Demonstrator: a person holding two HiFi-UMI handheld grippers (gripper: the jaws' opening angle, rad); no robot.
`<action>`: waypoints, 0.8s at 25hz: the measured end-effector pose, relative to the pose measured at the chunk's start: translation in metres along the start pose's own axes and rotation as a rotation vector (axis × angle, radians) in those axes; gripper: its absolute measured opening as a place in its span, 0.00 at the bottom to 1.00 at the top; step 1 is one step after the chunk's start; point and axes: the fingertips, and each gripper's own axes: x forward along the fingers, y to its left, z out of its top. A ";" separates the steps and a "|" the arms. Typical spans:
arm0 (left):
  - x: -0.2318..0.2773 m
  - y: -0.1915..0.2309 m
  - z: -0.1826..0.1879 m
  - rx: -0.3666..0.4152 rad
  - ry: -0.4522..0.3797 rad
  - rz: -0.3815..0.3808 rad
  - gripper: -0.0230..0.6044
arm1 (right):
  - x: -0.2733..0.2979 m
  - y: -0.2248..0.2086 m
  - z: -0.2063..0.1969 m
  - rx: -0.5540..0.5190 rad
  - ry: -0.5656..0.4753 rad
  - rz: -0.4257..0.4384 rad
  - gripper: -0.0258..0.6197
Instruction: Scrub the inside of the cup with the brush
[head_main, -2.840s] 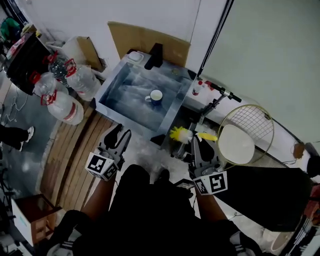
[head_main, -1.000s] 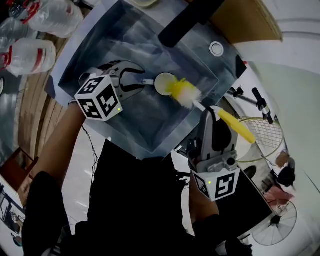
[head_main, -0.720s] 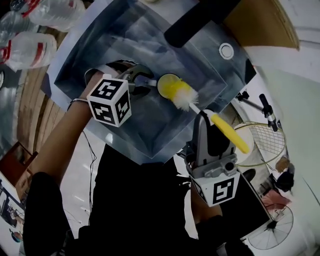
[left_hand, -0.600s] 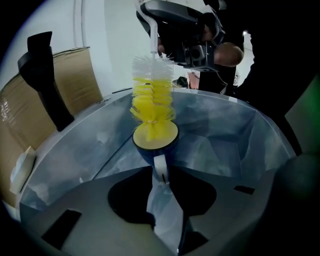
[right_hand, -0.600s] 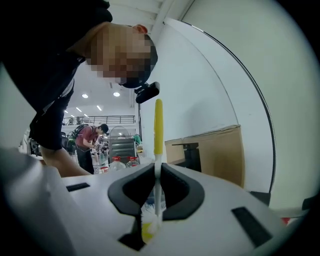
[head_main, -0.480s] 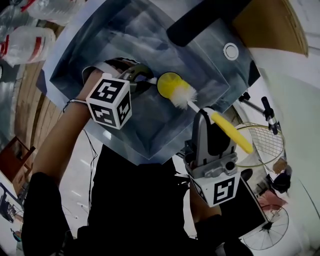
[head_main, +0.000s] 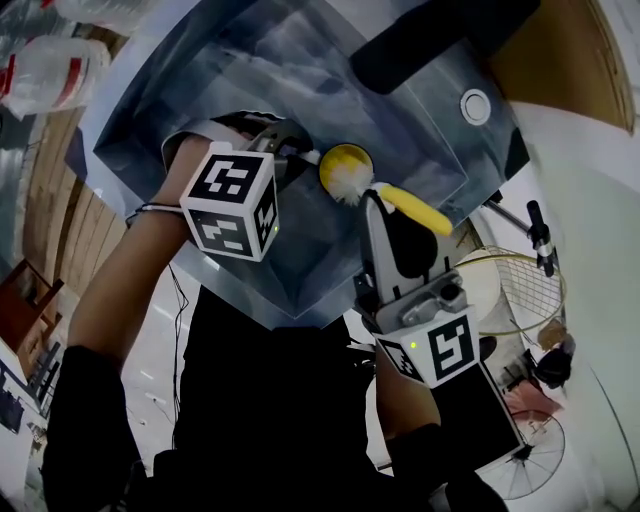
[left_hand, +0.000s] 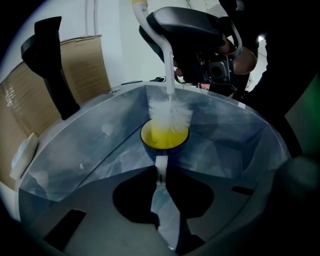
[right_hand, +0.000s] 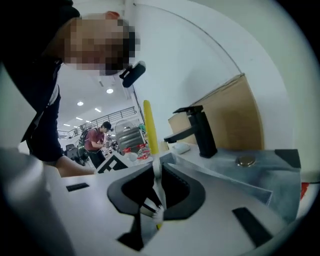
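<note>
Two tools meet in the sink (left_hand: 90, 145) at upper centre: your left tool (left_hand: 161, 175) is closing on the handle of the cup (left_hand: 150, 148), your right tool (right_hand: 156, 197) clamps the brush (left_hand: 170, 112), bristles inside the cup, so scrubbing seems underway; next, probably twist against the walls.

We can read no words or numbers. The left cube (head_main: 235, 205) and right cube (head_main: 440, 350) bear only black-and-white squares; the bottle (head_main: 45, 75) label at ten o'clock is illegible.
</note>
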 end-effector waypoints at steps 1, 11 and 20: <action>0.000 0.000 0.000 -0.011 0.006 0.000 0.15 | 0.004 0.000 -0.007 0.008 0.034 0.006 0.13; -0.001 -0.005 -0.001 0.010 -0.006 -0.006 0.15 | 0.002 -0.011 0.018 -0.029 -0.027 -0.035 0.12; -0.004 -0.014 -0.006 0.012 0.002 -0.015 0.15 | 0.009 0.005 0.033 -0.047 -0.118 -0.010 0.12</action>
